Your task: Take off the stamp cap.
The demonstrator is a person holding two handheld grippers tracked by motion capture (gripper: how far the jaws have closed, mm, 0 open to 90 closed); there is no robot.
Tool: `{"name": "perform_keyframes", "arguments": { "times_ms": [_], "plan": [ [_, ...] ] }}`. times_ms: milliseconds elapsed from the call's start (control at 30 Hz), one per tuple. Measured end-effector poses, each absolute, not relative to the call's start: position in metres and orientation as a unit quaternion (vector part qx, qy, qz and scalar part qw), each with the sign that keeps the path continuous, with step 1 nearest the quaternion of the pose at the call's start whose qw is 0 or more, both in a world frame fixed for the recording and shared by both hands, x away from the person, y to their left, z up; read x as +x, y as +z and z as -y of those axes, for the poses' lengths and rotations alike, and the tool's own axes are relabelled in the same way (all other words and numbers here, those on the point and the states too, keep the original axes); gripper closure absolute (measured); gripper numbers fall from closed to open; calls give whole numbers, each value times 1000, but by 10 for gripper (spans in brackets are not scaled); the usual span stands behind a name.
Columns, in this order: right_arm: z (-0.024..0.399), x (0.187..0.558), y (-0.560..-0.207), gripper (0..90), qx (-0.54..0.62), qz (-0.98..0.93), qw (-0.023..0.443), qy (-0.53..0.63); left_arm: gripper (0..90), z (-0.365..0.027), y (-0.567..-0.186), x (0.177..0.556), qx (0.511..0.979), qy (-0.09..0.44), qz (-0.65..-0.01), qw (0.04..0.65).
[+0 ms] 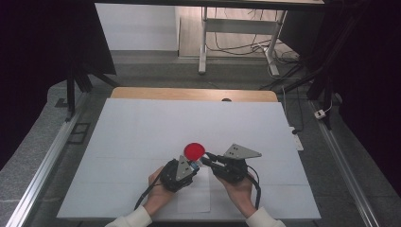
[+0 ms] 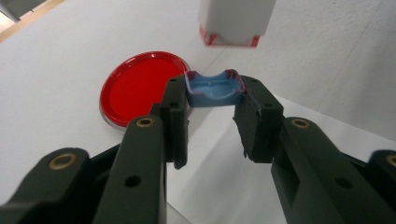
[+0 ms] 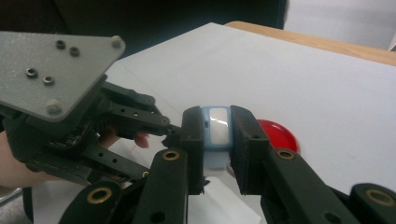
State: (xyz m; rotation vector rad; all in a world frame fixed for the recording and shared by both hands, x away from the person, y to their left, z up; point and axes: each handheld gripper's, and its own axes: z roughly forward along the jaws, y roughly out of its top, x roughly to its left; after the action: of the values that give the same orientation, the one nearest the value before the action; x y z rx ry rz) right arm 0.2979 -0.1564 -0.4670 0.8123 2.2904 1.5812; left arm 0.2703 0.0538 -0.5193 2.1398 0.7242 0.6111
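Both grippers pinch one small blue case low in the centre: left fingers and right fingers clamped. Light, rigid plastic, slippery; best gripped on flat sides.

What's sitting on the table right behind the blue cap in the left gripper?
Behind the blue cap held by the left gripper, a round red lid lies flat on the white table cover. The cap and jaws cover its near right edge.

Black gripper bodies, grey three-cornered plates, brass pins, white sleeves.
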Motion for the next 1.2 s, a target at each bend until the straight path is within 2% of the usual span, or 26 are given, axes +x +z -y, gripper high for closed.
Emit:
{"name": "perform_keyframes", "arguments": {
  "times_ms": [1200],
  "plan": [
    [170, 302, -469, 749, 287, -785, 131, 534, 654, -68, -512, 271, 831, 236, -292, 410]
  ]
}}
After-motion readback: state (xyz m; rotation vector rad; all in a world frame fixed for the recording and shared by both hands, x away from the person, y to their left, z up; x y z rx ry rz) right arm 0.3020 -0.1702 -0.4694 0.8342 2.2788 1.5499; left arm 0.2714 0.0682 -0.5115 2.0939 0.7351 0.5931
